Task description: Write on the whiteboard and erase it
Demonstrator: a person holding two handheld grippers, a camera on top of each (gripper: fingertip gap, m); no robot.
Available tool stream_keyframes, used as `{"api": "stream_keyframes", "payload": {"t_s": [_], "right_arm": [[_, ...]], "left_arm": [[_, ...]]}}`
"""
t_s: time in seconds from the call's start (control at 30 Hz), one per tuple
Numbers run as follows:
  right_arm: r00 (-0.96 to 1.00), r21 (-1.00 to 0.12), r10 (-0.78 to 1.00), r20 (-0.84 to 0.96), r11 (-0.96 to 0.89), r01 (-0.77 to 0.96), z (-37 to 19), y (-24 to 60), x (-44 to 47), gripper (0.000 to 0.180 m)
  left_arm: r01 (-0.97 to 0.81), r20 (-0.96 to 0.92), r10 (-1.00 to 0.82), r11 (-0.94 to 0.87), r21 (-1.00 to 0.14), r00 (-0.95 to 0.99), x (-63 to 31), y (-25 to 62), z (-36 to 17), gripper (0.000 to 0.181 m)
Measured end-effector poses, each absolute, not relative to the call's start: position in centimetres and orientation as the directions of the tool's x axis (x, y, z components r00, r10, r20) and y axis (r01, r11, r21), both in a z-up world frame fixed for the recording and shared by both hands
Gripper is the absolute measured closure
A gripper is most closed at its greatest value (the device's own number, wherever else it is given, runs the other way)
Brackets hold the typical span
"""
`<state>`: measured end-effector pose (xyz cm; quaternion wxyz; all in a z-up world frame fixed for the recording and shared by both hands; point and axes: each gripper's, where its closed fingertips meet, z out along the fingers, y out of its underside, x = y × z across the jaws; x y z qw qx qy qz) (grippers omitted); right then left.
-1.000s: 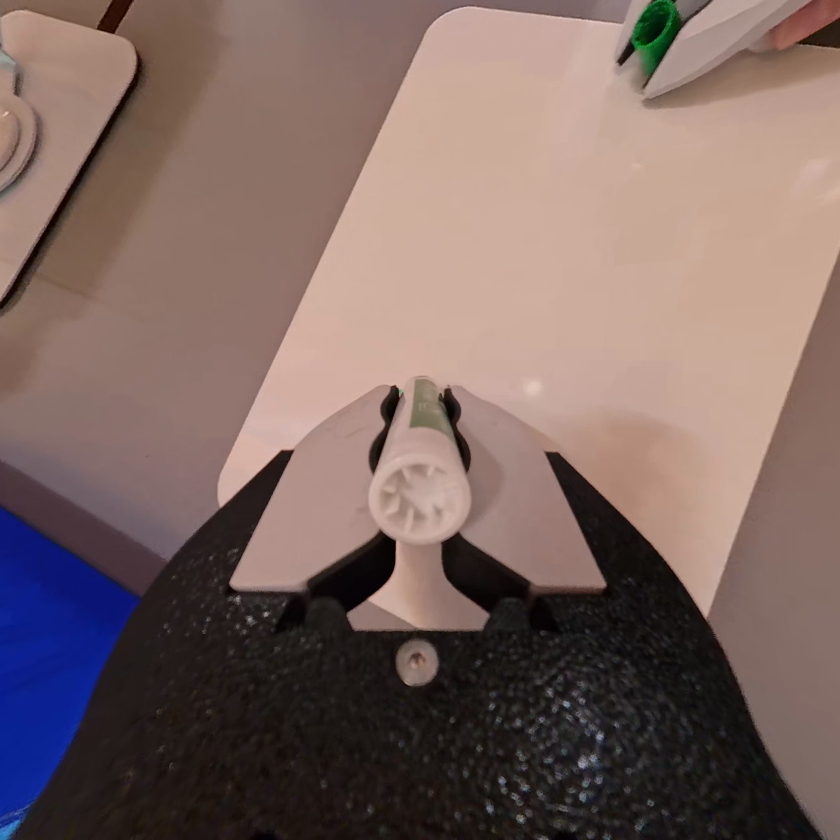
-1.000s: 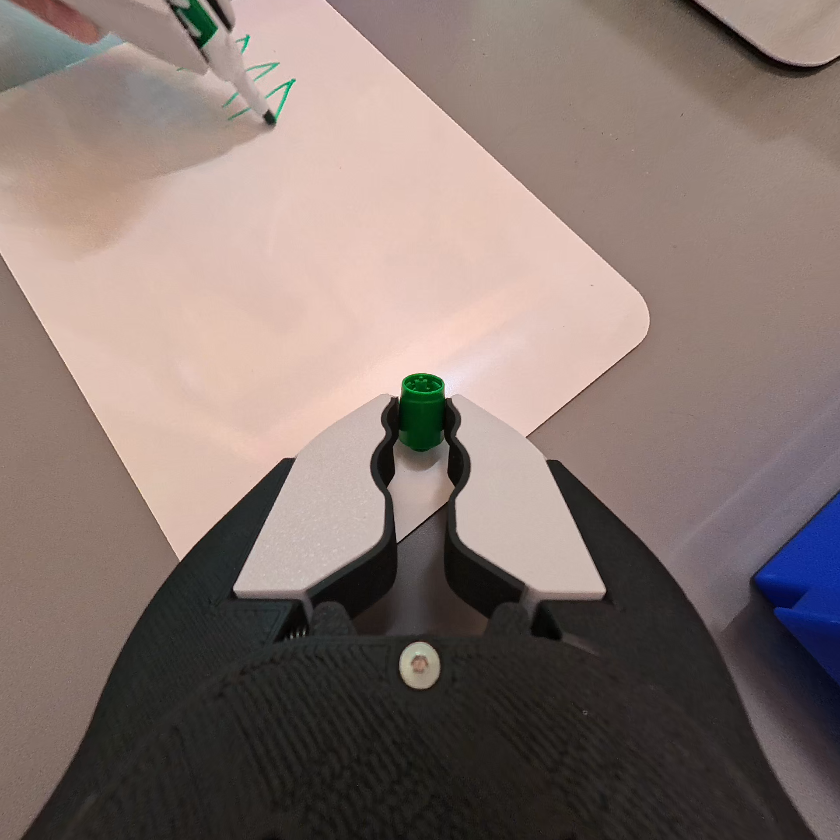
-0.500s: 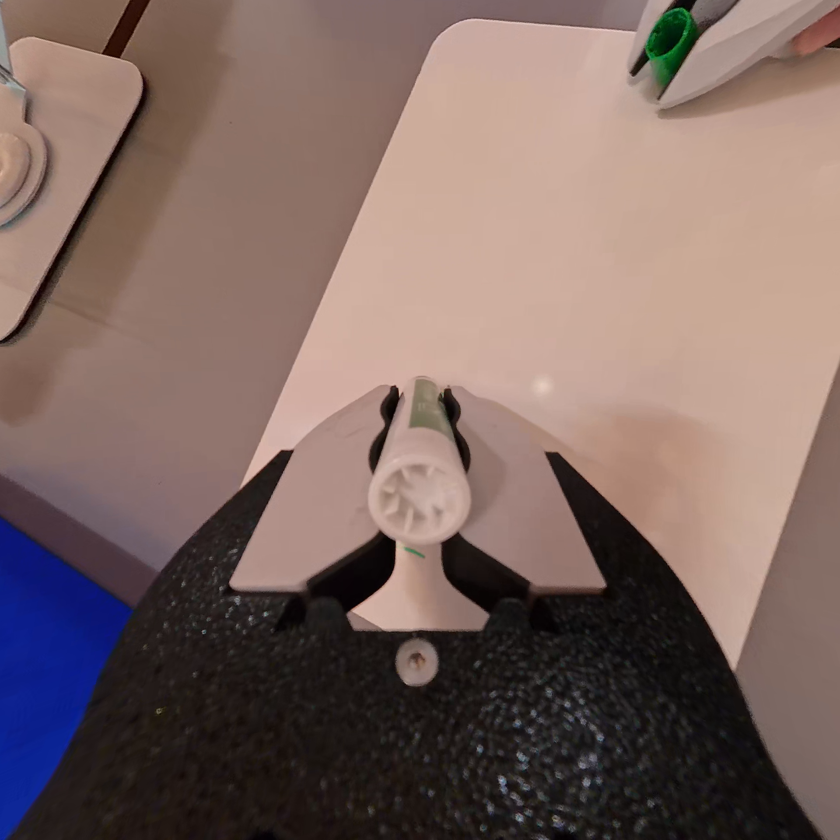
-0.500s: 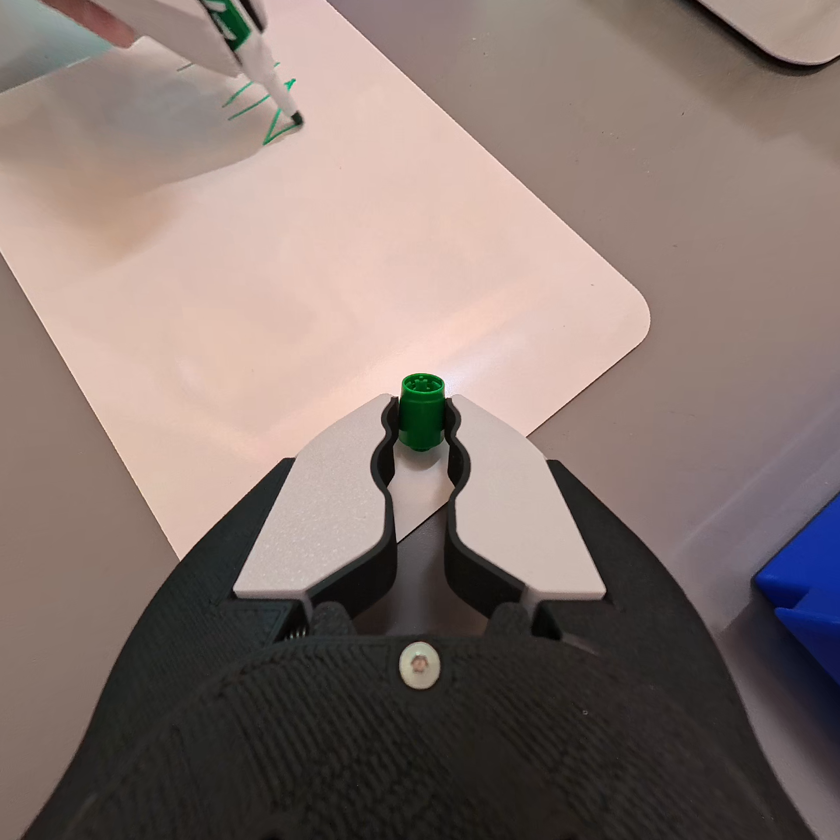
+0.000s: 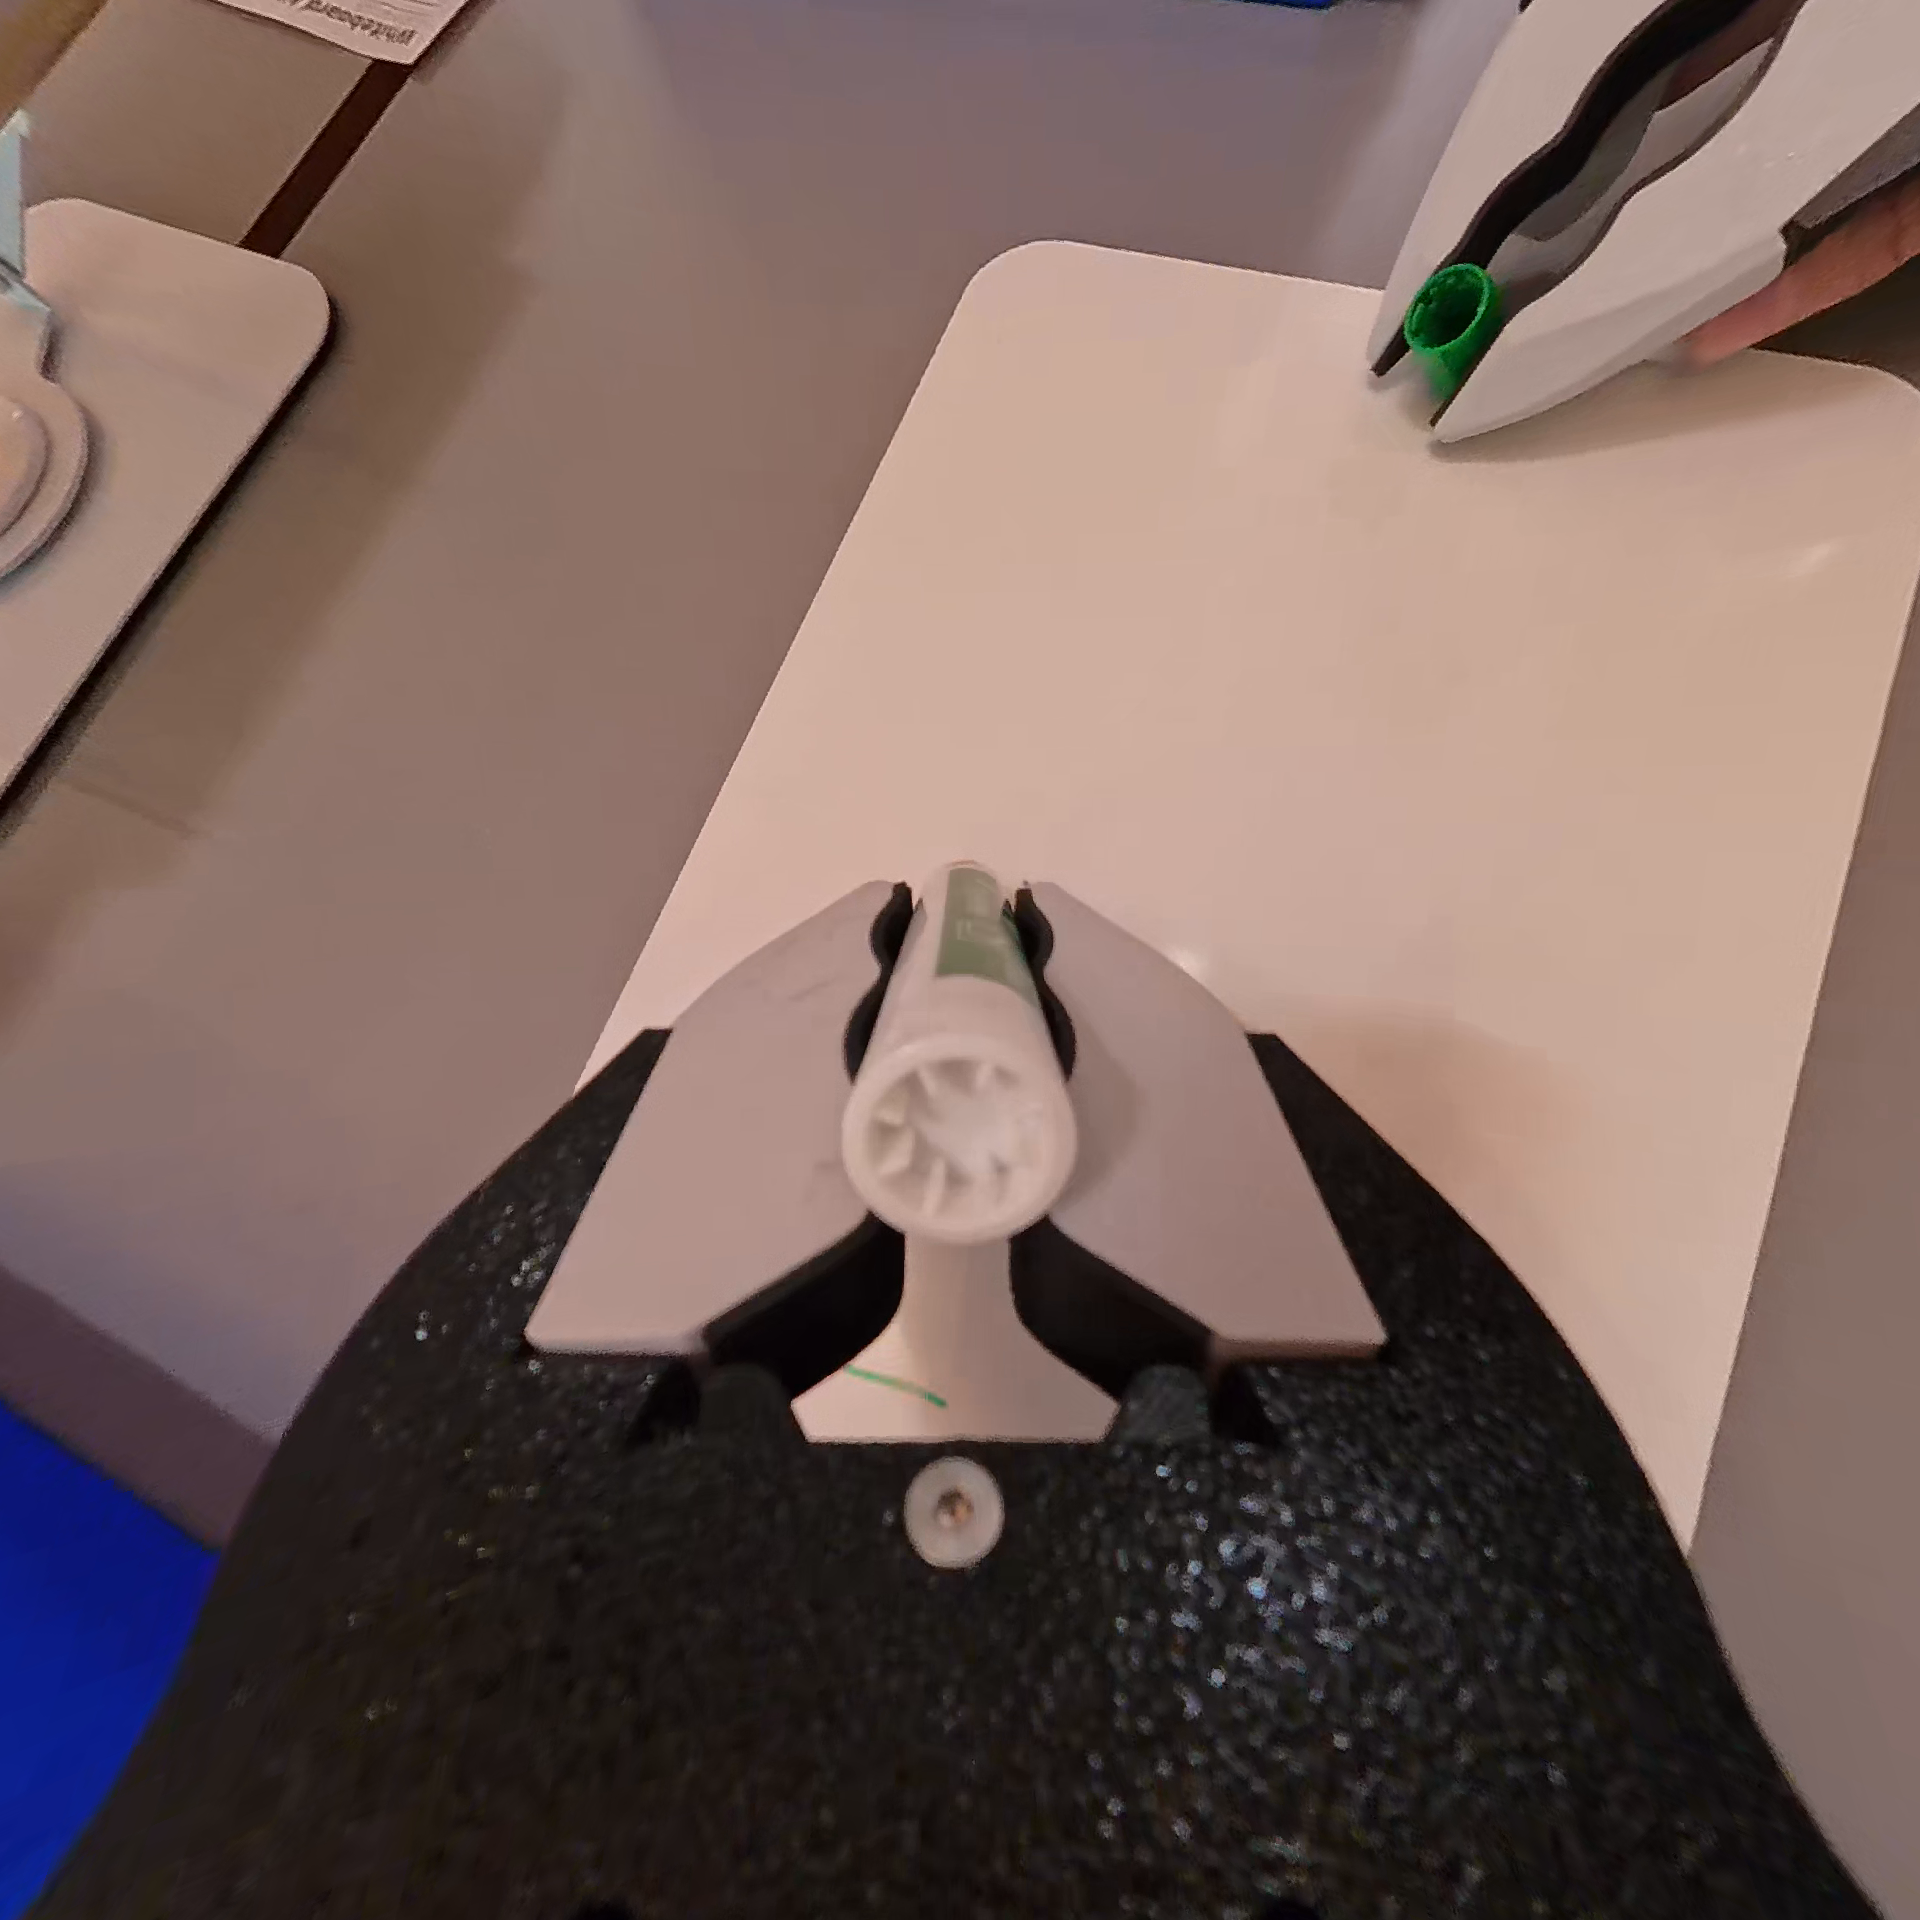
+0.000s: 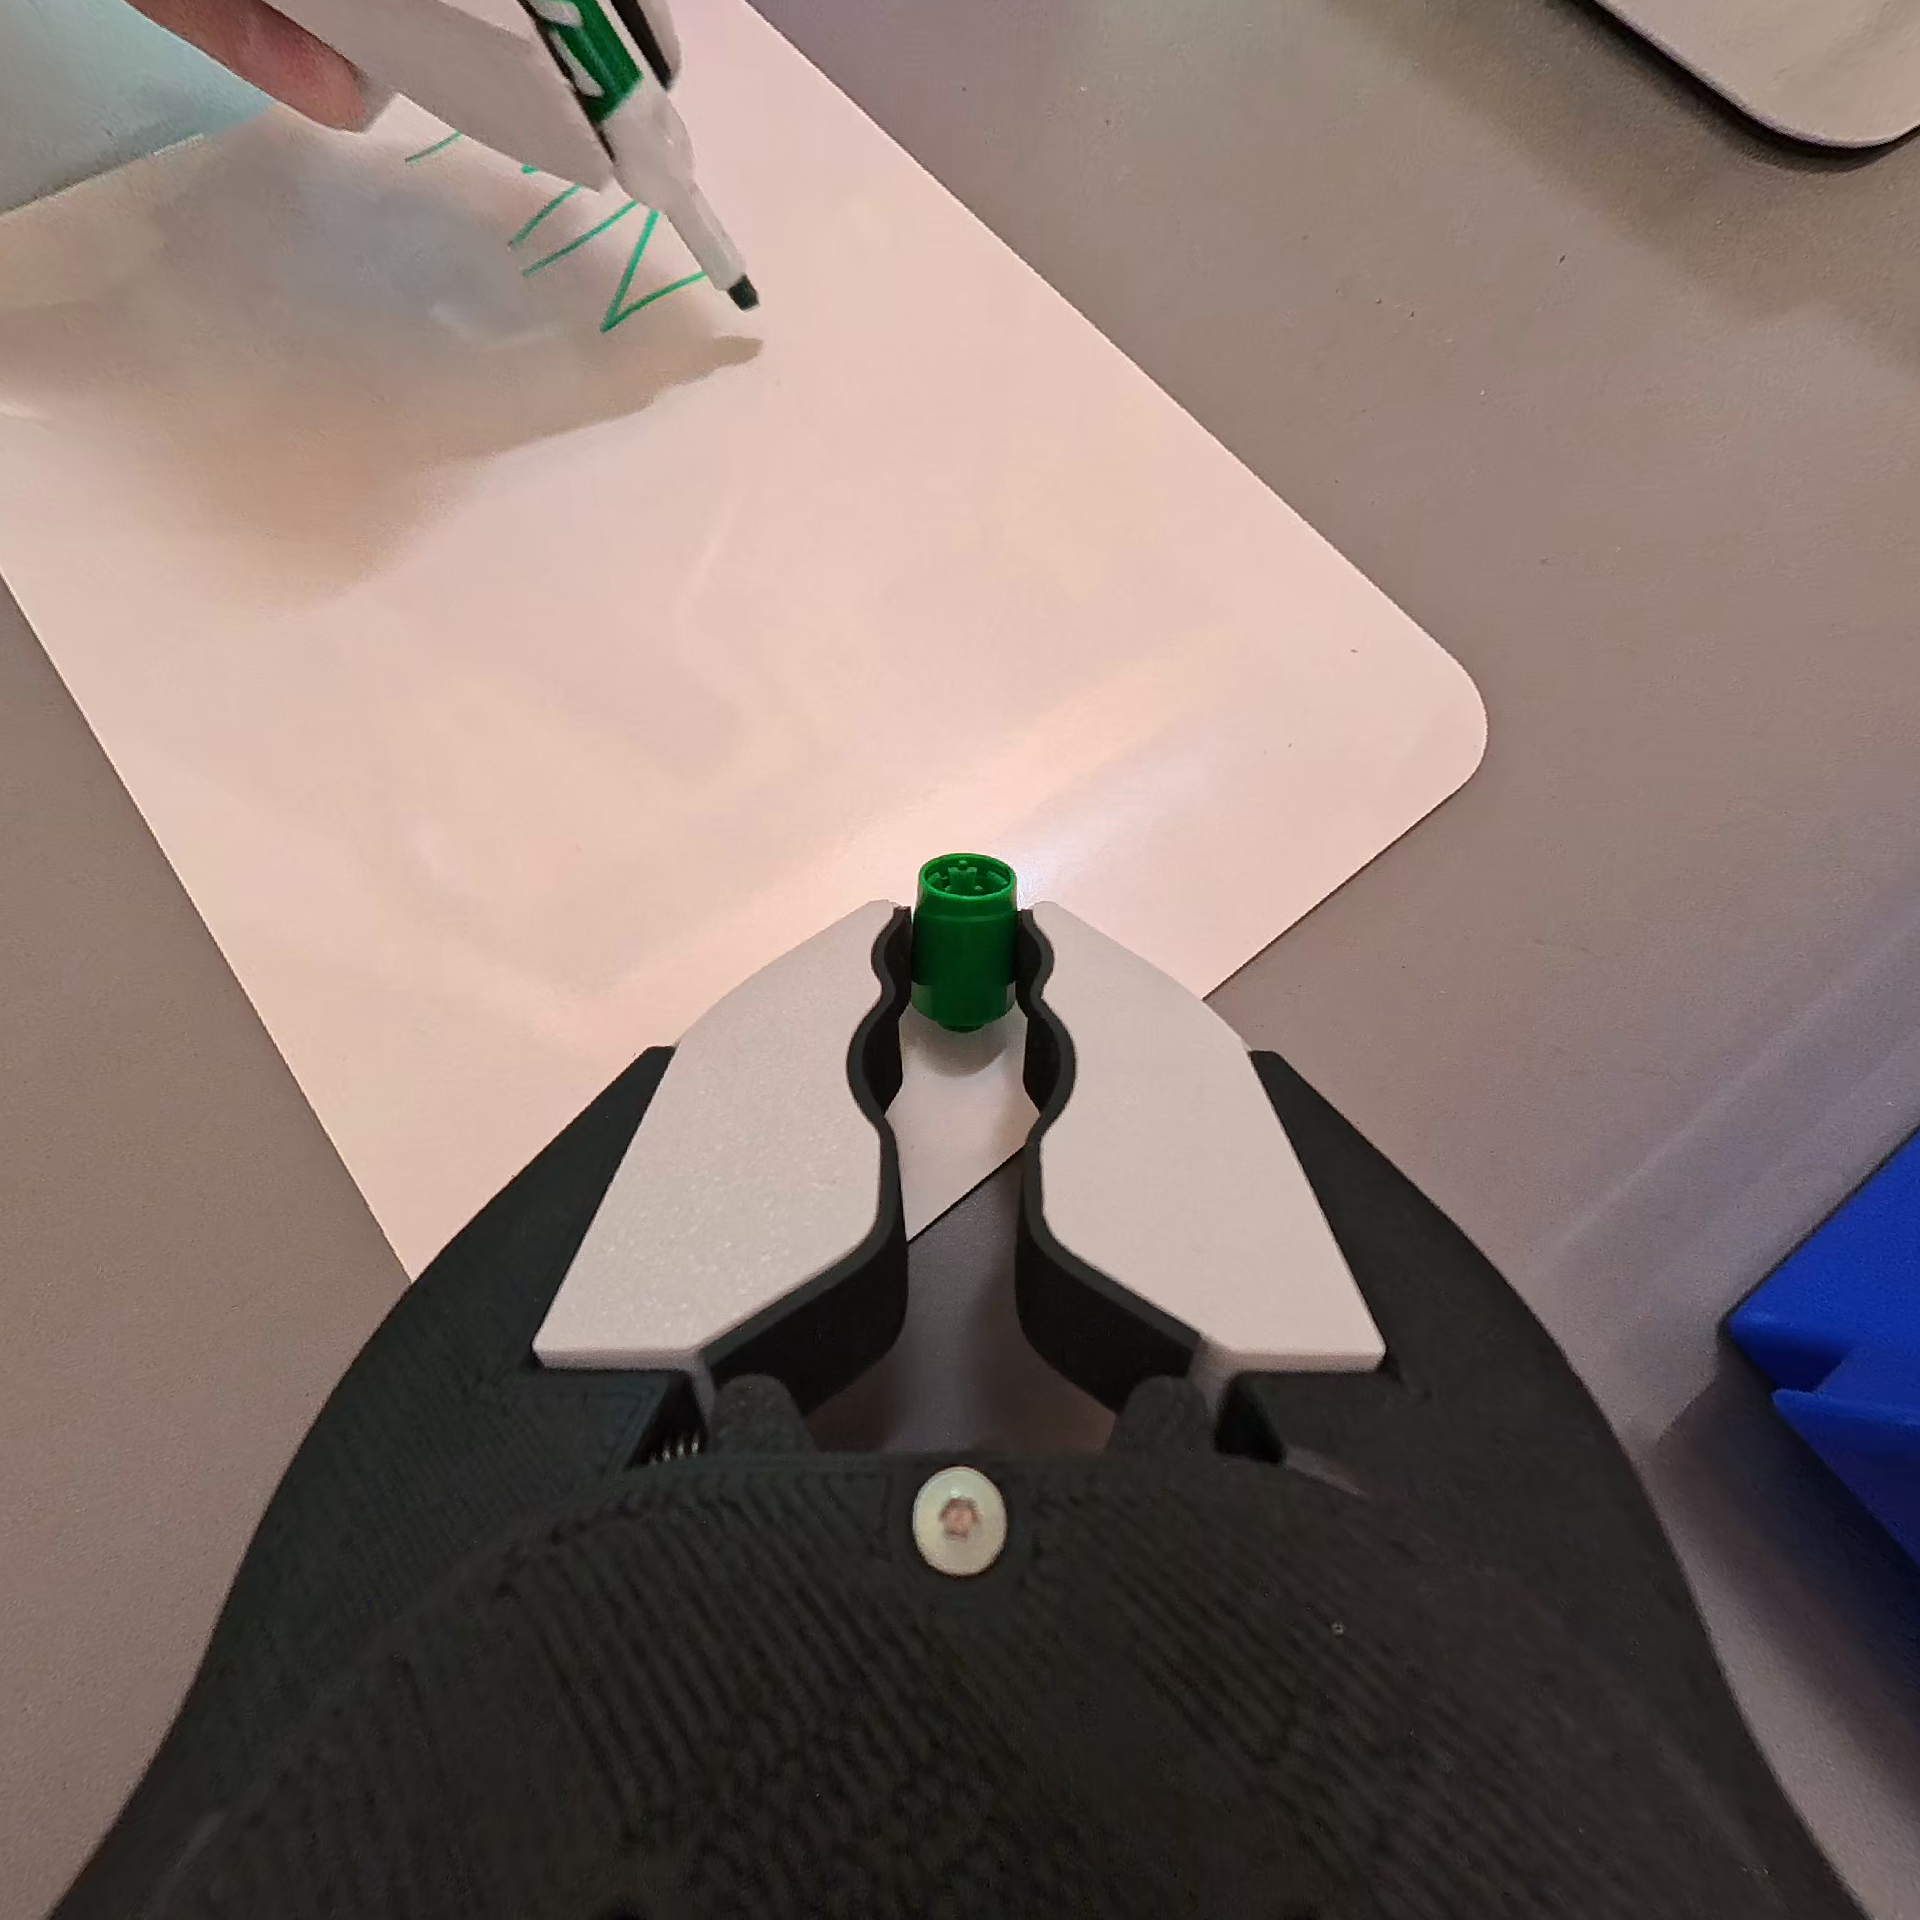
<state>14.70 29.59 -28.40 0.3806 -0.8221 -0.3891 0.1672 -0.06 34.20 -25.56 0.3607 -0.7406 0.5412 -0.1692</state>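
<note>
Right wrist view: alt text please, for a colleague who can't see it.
The right gripper is shut on a green marker cap above the corner of a whiteboard. Far left, the left gripper's marker hangs just above green zigzag strokes.

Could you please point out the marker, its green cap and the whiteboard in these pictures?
marker [image 5: 961, 1060]: left wrist view, on its white barrel near the back end.
green cap [image 6: 962, 951]: right wrist view, on its side wall.
whiteboard [image 6: 727, 675]: right wrist view, on a bare part of its surface.
</note>
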Motion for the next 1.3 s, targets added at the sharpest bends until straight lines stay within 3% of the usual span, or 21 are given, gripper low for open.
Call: {"api": "stream_keyframes", "payload": {"t_s": [0.73,1.3], "right_arm": [[0.641,-0.755,0.767,0.014,-0.413,0.51,-28.4,29.6,14.7,0.161],[0.641,-0.755,0.767,0.015,-0.412,0.511,-28.4,29.6,14.7,0.16]], "left_arm": [[-0.733,-0.135,-0.934,-0.164,-0.66,0.33,-1.3,32.7,-26.1,0.161],[-0.688,-0.124,-0.927,-0.168,-0.706,0.354,0.5,34.8,-26.2,0.161]]}}
